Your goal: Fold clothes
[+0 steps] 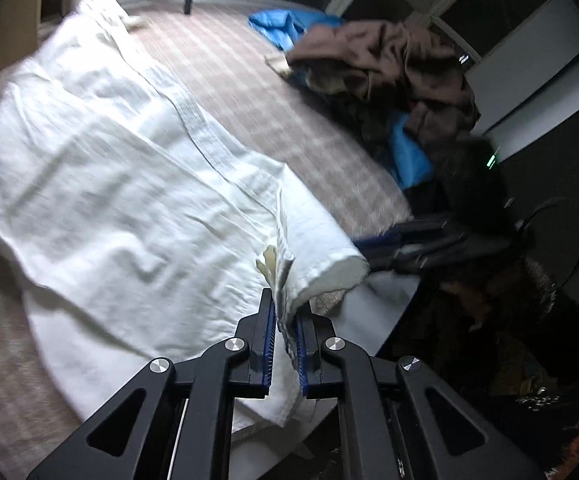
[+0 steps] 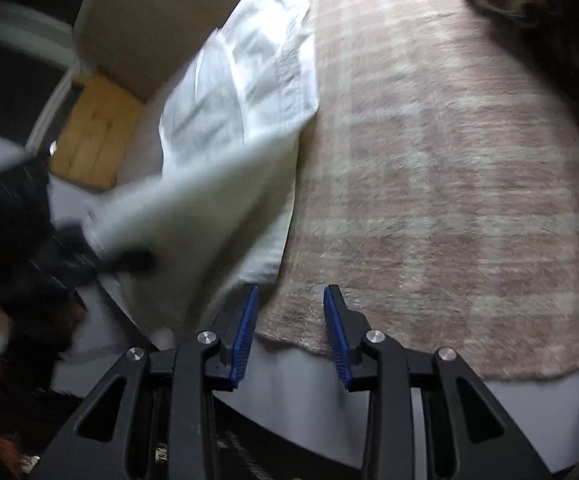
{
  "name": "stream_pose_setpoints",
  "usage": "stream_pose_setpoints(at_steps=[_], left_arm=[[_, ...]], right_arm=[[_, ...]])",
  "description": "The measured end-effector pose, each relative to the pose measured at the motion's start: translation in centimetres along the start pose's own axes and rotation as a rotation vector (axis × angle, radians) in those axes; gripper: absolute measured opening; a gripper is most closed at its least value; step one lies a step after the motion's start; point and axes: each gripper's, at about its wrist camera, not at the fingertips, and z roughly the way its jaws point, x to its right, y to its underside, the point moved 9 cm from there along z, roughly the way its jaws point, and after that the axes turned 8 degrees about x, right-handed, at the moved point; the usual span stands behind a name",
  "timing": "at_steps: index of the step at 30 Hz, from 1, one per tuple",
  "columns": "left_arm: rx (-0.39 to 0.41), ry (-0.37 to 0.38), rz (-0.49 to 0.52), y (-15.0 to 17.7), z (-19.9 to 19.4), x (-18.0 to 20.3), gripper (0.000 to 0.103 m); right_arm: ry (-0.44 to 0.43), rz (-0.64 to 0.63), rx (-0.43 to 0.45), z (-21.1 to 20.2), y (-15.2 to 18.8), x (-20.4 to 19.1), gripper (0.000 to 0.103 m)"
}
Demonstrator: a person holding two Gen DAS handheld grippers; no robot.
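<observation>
Pink checked blanket (image 2: 429,160) under left gripper (image 1: 285,312) pinching white garment (image 1: 109,184), right gripper (image 2: 291,300) angled down, jaws parted, empty.

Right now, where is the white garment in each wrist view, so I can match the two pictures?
Left wrist view: the white garment fills the left and centre, its near edge pinched in the left gripper.
Right wrist view: it runs from top centre down to lower left, left of the open right gripper.
Shared landmark: the pink checked blanket under it.
</observation>
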Motion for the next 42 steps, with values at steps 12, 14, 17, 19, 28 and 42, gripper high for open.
stream_pose_setpoints(at_steps=[12, 14, 17, 19, 28, 42], left_arm=[[0.033, -0.022, -0.003, -1.4, -1.8, -0.7, 0.005], [0.029, -0.014, 0.01, -0.9, -1.6, 0.0, 0.007], [0.031, -0.003, 0.024, 0.2, -0.5, 1.8, 0.038], [0.021, -0.008, 0.037, 1.0, 0.7, 3.2, 0.047], [-0.014, -0.123, 0.127, 1.9, 4.4, 4.9, 0.055], [0.015, -0.208, 0.097, 2.3, 5.6, 4.6, 0.067]], right_arm=[[-0.057, -0.146, -0.006, 2.5, -1.7, -2.5, 0.023], [-0.056, -0.13, -0.009, 2.2, -1.9, -2.2, 0.017], [-0.072, -0.083, -0.009, 2.0, -2.4, -2.1, 0.01], [-0.088, -0.05, -0.017, 1.9, -2.8, -2.2, 0.01], [-0.077, 0.025, -0.053, 2.4, -3.7, -2.7, 0.008], [-0.052, 0.22, -0.082, 2.5, -4.3, -1.4, 0.008]])
